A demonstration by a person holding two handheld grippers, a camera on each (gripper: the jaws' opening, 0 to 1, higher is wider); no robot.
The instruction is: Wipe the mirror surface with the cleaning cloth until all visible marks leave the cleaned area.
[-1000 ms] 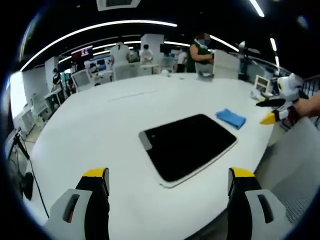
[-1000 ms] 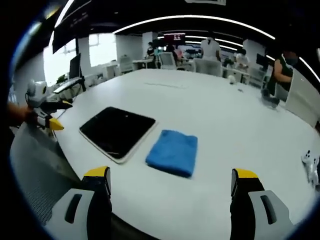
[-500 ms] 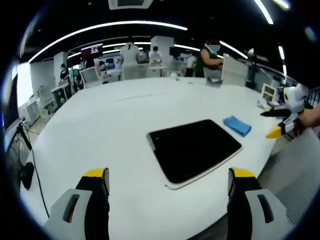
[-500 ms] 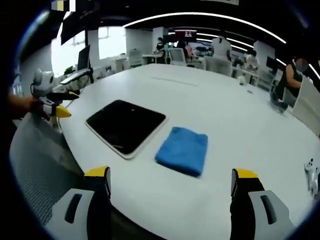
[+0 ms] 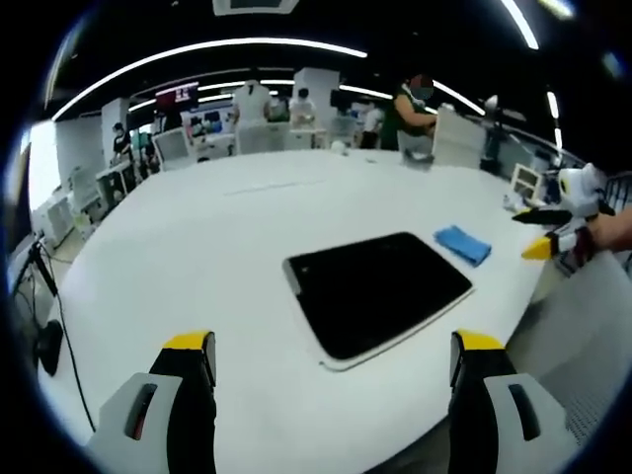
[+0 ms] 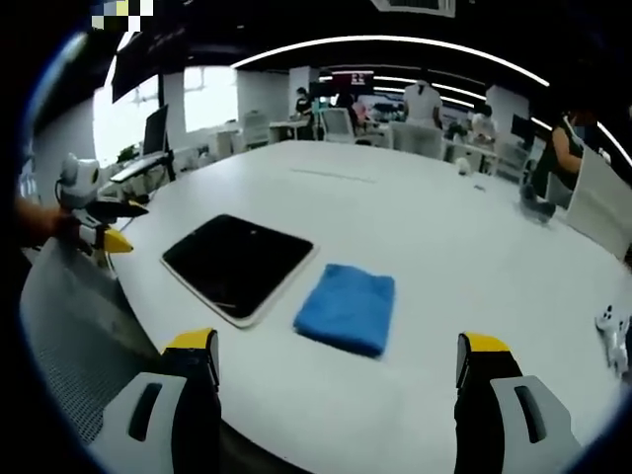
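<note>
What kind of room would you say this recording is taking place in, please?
Probably an open-plan lab or office: a large round white table, long ceiling light strips, and people at desks with screens in the background.

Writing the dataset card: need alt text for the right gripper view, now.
A folded blue cleaning cloth lies on a white table beside a dark mirror, ahead of the open right claw. The left claw hovers at the far left.
</note>
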